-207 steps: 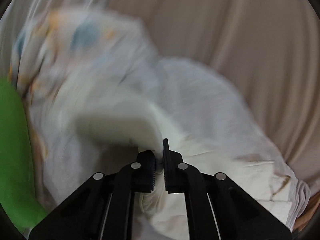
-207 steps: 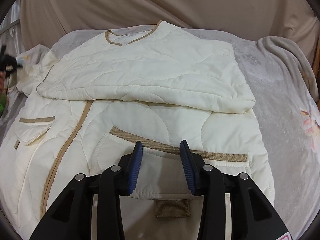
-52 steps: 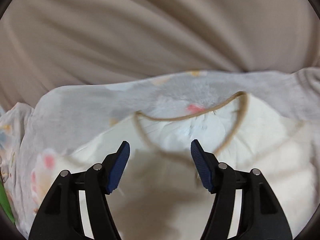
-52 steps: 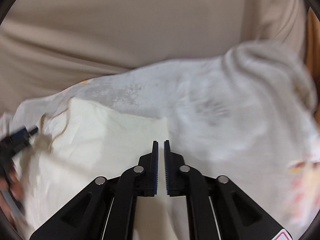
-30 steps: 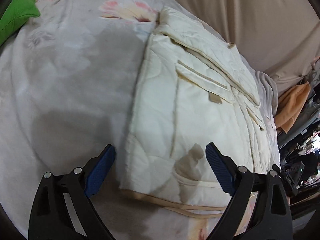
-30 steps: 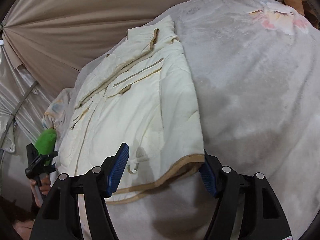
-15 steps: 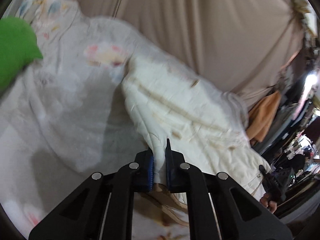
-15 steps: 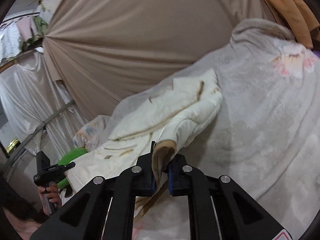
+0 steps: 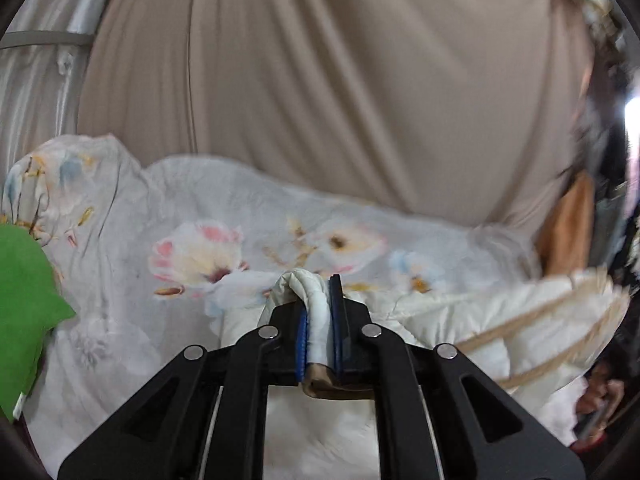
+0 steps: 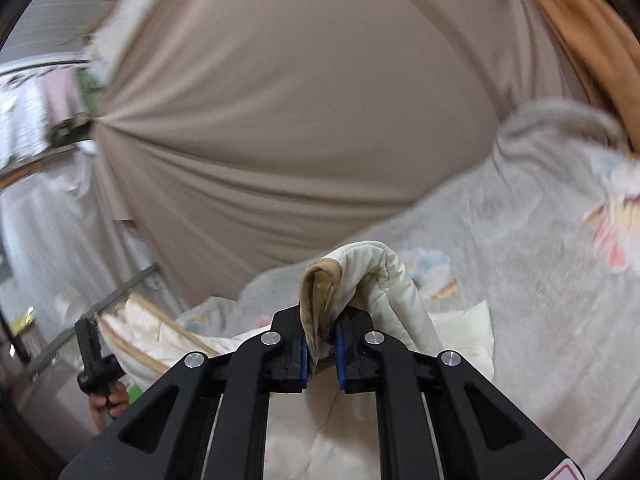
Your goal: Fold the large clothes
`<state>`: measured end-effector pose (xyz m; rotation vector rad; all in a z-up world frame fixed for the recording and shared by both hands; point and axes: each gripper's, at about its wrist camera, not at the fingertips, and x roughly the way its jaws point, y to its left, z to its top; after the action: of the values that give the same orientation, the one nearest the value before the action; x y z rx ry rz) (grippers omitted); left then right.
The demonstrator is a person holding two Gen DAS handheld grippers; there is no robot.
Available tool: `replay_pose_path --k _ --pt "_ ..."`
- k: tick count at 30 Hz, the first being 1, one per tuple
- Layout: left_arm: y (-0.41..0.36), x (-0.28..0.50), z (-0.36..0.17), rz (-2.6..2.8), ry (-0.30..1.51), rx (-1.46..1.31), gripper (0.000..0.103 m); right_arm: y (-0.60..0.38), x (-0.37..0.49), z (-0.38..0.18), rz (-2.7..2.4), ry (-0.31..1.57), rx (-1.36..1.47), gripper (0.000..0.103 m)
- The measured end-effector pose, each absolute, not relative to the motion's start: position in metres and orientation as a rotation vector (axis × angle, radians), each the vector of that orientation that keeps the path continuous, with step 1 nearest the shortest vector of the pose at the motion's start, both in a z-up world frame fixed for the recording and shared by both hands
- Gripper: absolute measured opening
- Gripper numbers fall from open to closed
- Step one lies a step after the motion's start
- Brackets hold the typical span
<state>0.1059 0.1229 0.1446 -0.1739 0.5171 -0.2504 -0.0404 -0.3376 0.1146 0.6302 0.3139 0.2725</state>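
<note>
The cream quilted jacket [image 9: 500, 320] with tan trim hangs lifted above the bed. My left gripper [image 9: 319, 320] is shut on a bunched corner of its hem. My right gripper [image 10: 320, 344] is shut on the other hem corner, where the tan band folds over the pads. The jacket [image 10: 384, 276] sags between the two grippers. In the right wrist view the left gripper [image 10: 94, 364] shows at far left with a hand on it. The rest of the jacket below is hidden by the gripper bodies.
A grey floral blanket [image 9: 200, 248] covers the bed [image 10: 540, 240]. A beige curtain [image 9: 340, 80] hangs behind it. A green cushion [image 9: 24, 300] lies at the left. Orange cloth [image 10: 580, 32] hangs at the right.
Both grippers, shut on the hem corners, have lifted the jacket higher off the blanket. The views now point more toward the curtain.
</note>
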Motion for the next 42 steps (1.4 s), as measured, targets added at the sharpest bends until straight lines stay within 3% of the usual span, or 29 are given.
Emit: replay_pose_path --k 4,8,12,14,15,19,23,25,29,31,34,42 --pt "0.099 0.216 0.07 -0.108 0.762 -0.114 0.011 -0.342 0.056 0.063 0.162 0.53 0.664 0.014" --pt "0.103 0.253 0.003 -0.068 0.843 -0.114 0.012 -0.347 0.095 0.01 0.109 0.623 0.687 0.02" --pt "0.11 0.242 0.0 -0.088 0.787 -0.126 0.014 -0.367 0.084 0.006 0.185 0.57 0.814 0.027" --pt "0.121 0.229 0.012 -0.1 0.757 -0.146 0.016 -0.375 0.065 0.013 0.183 0.512 0.826 0.04" --pt "0.122 0.226 0.016 -0.098 0.745 -0.15 0.019 -0.379 0.055 0.021 0.163 0.483 0.813 0.041" --pt "0.132 0.188 0.057 -0.169 0.651 -0.168 0.031 -0.37 0.008 0.067 0.041 0.384 0.629 0.041" --pt "0.106 0.154 0.097 -0.194 0.542 -0.108 0.042 -0.303 -0.004 0.098 0.093 0.382 0.376 0.039" --pt "0.079 0.14 0.11 -0.18 0.471 -0.05 0.067 -0.254 0.004 0.101 0.15 0.413 0.245 0.038" --pt "0.03 0.111 0.127 -0.03 0.273 0.102 0.069 -0.18 0.035 0.084 0.211 0.486 0.041 0.033" --pt "0.022 0.107 0.134 -0.075 0.257 0.086 0.082 -0.161 0.051 0.072 0.237 0.526 -0.003 0.033" --pt "-0.001 0.132 0.122 -0.19 0.379 0.092 0.084 -0.151 0.074 0.054 0.281 0.603 0.009 0.033" --pt "-0.017 0.218 0.019 -0.108 0.665 0.169 0.082 -0.204 0.102 0.027 0.134 0.682 0.086 0.024"
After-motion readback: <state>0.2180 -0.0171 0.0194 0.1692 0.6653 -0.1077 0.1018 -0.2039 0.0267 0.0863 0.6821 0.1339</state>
